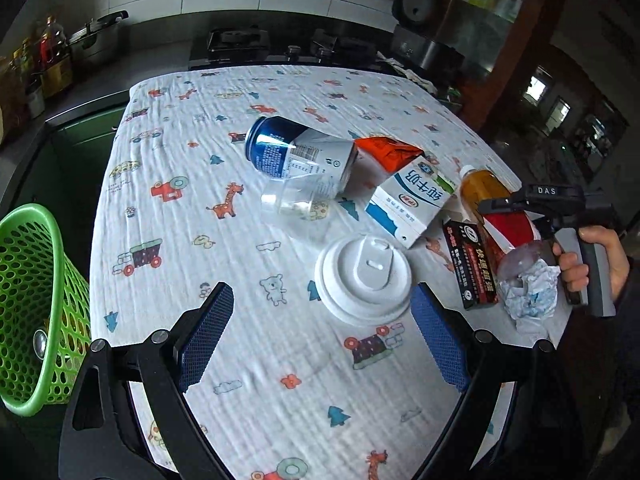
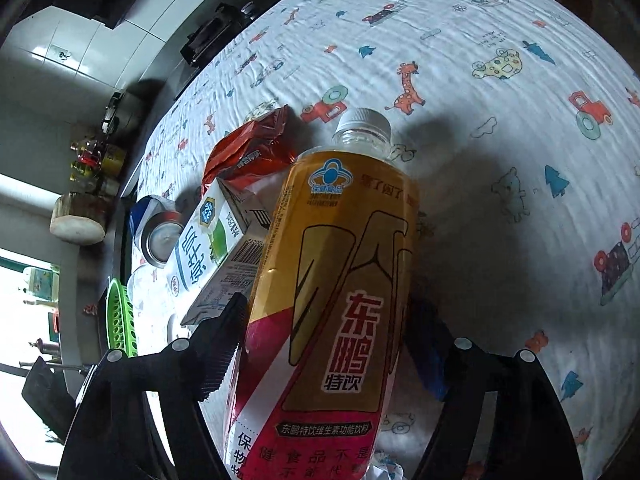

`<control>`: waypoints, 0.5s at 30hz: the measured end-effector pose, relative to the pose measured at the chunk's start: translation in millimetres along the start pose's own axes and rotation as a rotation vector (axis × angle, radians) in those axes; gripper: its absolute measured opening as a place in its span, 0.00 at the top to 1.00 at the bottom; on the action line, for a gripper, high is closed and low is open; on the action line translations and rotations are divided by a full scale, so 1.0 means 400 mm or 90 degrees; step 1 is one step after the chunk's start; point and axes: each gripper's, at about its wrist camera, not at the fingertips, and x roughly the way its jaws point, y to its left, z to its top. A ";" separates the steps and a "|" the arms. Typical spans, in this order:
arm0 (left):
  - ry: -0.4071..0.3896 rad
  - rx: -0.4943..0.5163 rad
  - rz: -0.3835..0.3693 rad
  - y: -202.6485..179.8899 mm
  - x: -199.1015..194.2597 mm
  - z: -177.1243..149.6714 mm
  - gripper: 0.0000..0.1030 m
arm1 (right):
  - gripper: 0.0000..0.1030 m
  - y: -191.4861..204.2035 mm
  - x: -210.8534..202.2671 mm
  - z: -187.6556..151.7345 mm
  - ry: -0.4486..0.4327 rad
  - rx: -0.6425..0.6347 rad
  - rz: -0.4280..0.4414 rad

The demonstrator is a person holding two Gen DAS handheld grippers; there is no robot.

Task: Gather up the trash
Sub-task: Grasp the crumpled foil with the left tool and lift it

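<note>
Yellow bottle (image 2: 332, 280) lies flat, cap away | right tongs (image 2: 320, 344) clasp it | left tongs (image 1: 320, 340) released

A cartoon-printed cloth (image 1: 256, 360) covers the surface, with a gas stove (image 1: 280, 46), a lidded pot (image 1: 100, 34) and oil bottles (image 1: 50, 46) on the counter behind.

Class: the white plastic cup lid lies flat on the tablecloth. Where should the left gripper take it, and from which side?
Grip the white plastic cup lid across its thin outer rim, from above, with the left gripper open astride it. It lies flat and low, so only opposite rim edges offer purchase.
</note>
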 end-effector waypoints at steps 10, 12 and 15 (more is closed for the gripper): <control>0.026 0.102 -0.104 -0.233 0.043 -0.029 0.14 | 0.32 -0.018 -0.125 0.005 -0.065 -0.025 0.045; 0.029 0.130 -0.133 -0.290 0.049 -0.039 0.14 | 0.32 -0.023 -0.147 0.000 -0.074 -0.032 0.050; 0.025 0.169 -0.175 -0.372 0.057 -0.046 0.14 | 0.32 -0.032 -0.175 -0.009 -0.086 -0.038 0.054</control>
